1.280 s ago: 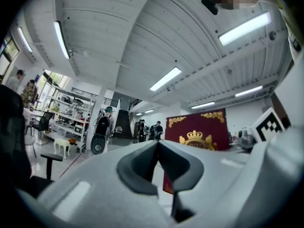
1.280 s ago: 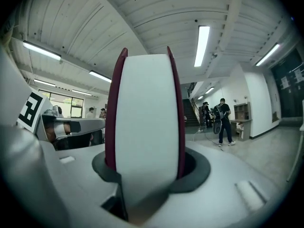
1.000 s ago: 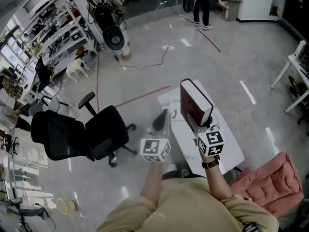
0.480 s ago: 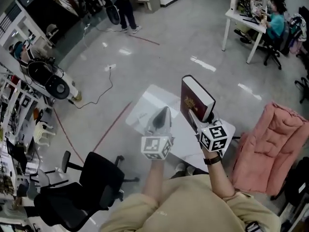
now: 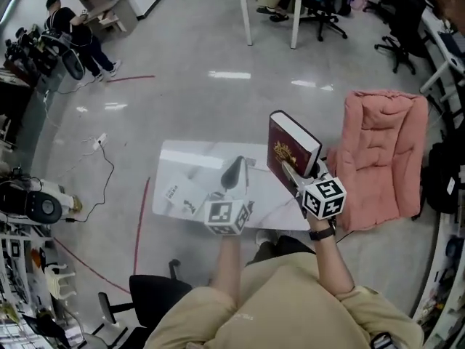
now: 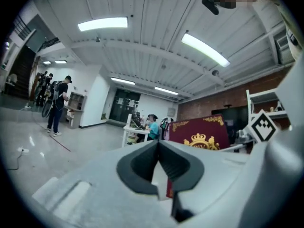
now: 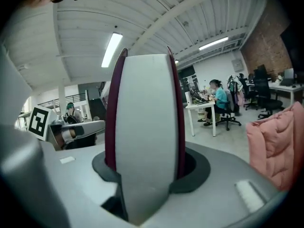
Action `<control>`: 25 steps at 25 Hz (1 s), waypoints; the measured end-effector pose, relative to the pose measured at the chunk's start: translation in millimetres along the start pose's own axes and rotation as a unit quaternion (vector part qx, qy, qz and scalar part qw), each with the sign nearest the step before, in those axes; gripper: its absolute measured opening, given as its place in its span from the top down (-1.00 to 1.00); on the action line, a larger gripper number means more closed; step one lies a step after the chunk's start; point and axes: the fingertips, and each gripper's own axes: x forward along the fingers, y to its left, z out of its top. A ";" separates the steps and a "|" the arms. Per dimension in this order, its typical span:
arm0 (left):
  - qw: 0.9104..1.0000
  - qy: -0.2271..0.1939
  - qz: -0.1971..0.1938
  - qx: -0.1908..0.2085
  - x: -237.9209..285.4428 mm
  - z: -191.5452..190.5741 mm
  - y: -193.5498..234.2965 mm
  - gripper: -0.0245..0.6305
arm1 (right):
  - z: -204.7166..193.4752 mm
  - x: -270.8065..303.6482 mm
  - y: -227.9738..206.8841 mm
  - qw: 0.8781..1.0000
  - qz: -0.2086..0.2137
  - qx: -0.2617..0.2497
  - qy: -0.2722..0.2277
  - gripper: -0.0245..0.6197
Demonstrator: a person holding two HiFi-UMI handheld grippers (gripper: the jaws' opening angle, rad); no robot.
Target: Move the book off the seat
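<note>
Right hand-held gripper (image 5: 296, 179) is clamped on the burgundy book (image 5: 290, 147), one jaw on each cover, with the page edge facing back at the gripper. The book's up in the air, standing upright just past the jaws, over the right end of the white tabletop (image 5: 182, 177). Left hand-held gripper (image 5: 234, 174), just to its left, is pinched closed on nothing. The pink padded seat (image 5: 381, 151) is off to the right, and the book isn't touching it.
</note>
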 end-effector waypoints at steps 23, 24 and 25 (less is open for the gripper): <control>0.967 0.228 -0.106 -0.035 95.1 -316.6 -80.3 0.92 | -375.5 6.3 -171.4 0.915 -0.044 0.299 0.266 0.25; 0.966 0.234 -0.106 -0.040 97.0 -326.9 -78.4 0.92 | -392.0 11.4 -176.4 0.909 -0.043 0.311 0.275 0.25; 0.964 0.241 -0.105 -0.044 96.8 -337.9 -76.7 0.92 | -408.4 15.6 -179.6 0.902 -0.041 0.326 0.281 0.25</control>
